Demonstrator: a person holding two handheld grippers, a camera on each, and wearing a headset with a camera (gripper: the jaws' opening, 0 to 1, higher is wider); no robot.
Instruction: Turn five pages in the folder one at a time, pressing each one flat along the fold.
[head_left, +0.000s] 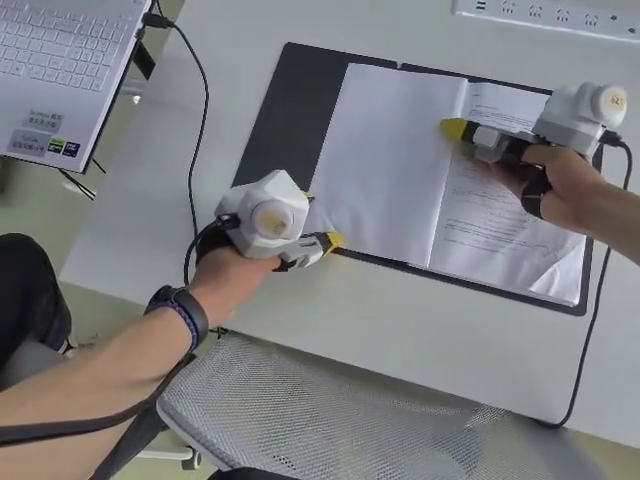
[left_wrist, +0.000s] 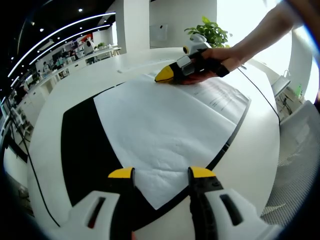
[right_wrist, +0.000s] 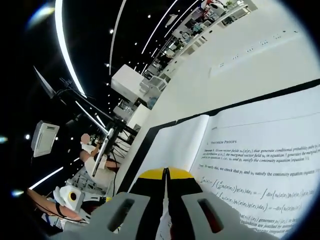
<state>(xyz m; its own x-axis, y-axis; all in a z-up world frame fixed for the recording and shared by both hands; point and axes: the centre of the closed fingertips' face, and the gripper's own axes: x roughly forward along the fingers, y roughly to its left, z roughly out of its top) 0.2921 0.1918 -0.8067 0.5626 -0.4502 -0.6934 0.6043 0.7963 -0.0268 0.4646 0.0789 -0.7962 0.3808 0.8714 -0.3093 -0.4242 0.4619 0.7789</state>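
Right gripper (head_left: 453, 128) apparently hides part of the folder (head_left: 290, 110) fold.

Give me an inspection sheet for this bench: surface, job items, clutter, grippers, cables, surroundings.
Surface: white table, nothing spilled on it.
Job's things: black folder lies open; blank page is turned onto its left half; printed page is on the right half.
Clutter: laptop at the far left; power strip along the far edge.
Grippers: left gripper is open, tips either side of the blank page's near corner; right gripper is shut, tips on the paper at the fold.
Cables: black cable runs from the laptop's side toward the left gripper; second cable runs from the right gripper over the near edge.
Surroundings: mesh chair below the near edge; plant and open office beyond.
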